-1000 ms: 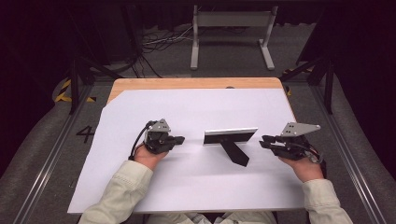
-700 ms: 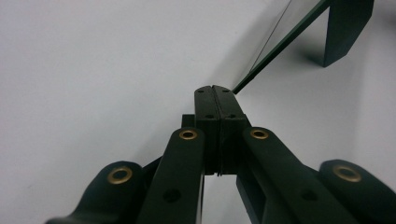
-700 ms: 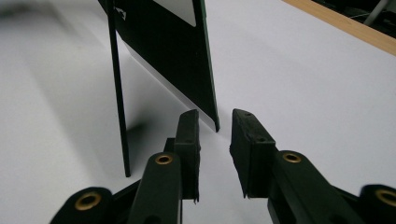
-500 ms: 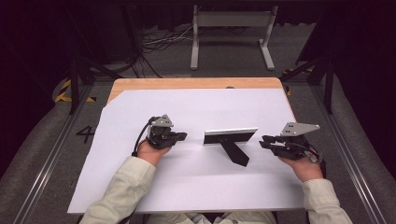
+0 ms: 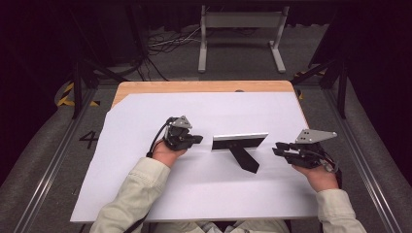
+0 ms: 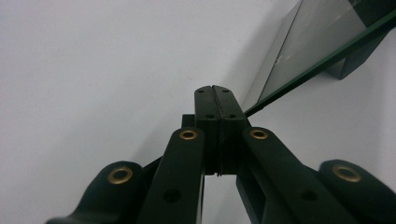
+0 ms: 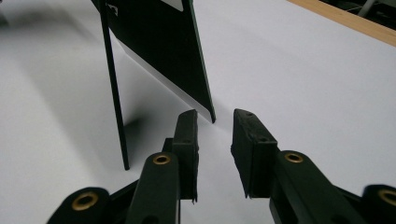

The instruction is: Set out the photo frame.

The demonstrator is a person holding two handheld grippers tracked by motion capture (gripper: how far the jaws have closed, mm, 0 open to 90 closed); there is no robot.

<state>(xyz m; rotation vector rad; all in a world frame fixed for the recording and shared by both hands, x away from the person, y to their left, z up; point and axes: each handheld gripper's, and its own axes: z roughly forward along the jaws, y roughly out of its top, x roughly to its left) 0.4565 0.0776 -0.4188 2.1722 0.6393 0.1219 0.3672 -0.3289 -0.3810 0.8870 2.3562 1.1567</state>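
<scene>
A small picture frame (image 5: 239,142) stands upright on the white sheet (image 5: 145,194), propped by its black back stand (image 5: 245,159). My left gripper (image 5: 198,140) lies on the sheet just left of the frame, pointing at its left end. In the left gripper view its jaws (image 6: 216,88) are pressed together with nothing between them, and the frame's glass face (image 6: 317,42) rises close ahead on the right. My right gripper (image 5: 277,148) rests to the right of the frame. Its jaws (image 7: 215,116) stand apart and empty, facing the frame's dark back (image 7: 159,42) and thin stand leg (image 7: 114,93).
The white sheet covers most of a wooden table, whose bare far edge (image 5: 204,86) shows behind it. Beyond the table are a grey metal stand (image 5: 240,29) and loose cables (image 5: 165,43) on the floor. Rails (image 5: 369,160) run along both sides.
My left gripper has slid to the right, closer to the frame's left end. The right gripper and the frame have stayed where they were.
</scene>
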